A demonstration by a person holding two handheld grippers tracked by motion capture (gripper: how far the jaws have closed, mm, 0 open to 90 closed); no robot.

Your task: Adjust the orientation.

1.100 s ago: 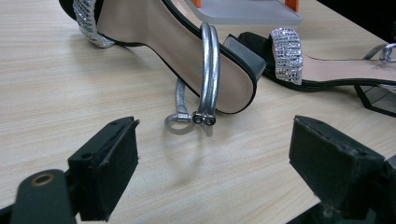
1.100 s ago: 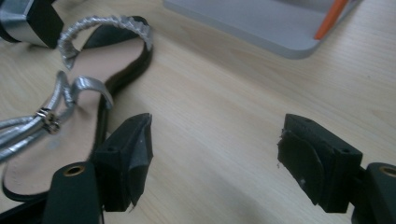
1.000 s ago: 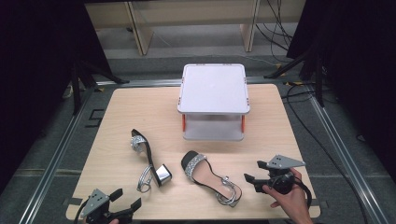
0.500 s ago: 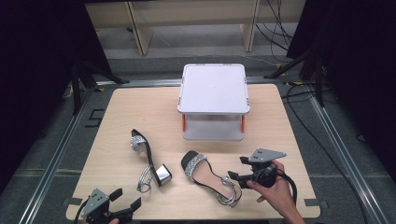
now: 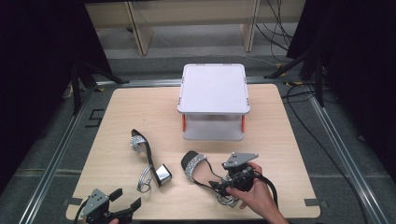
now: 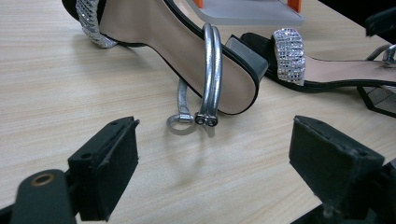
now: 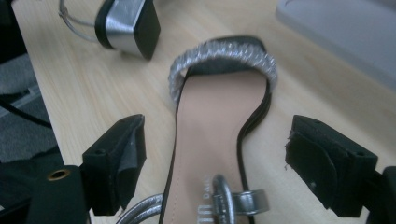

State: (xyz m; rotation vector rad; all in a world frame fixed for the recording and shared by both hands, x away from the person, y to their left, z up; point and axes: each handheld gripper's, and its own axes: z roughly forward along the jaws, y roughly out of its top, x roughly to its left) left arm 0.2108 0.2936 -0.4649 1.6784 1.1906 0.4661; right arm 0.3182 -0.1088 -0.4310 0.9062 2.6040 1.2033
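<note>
From above, my right hand (image 5: 254, 193) holds the right gripper (image 5: 219, 185) over the heel end of the near sandal (image 5: 196, 165), while my left gripper (image 5: 123, 203) waits at the table's (image 5: 280, 116) front edge with bare wood ahead; compared with one second ago the right gripper has moved left onto this sandal. In the left gripper view my jaws are wide with nothing between them, and the other sandal (image 6: 187, 46) lies just beyond. In the right gripper view my jaws are wide on both sides of the near sandal's insole (image 7: 212, 126), not touching it.
</note>
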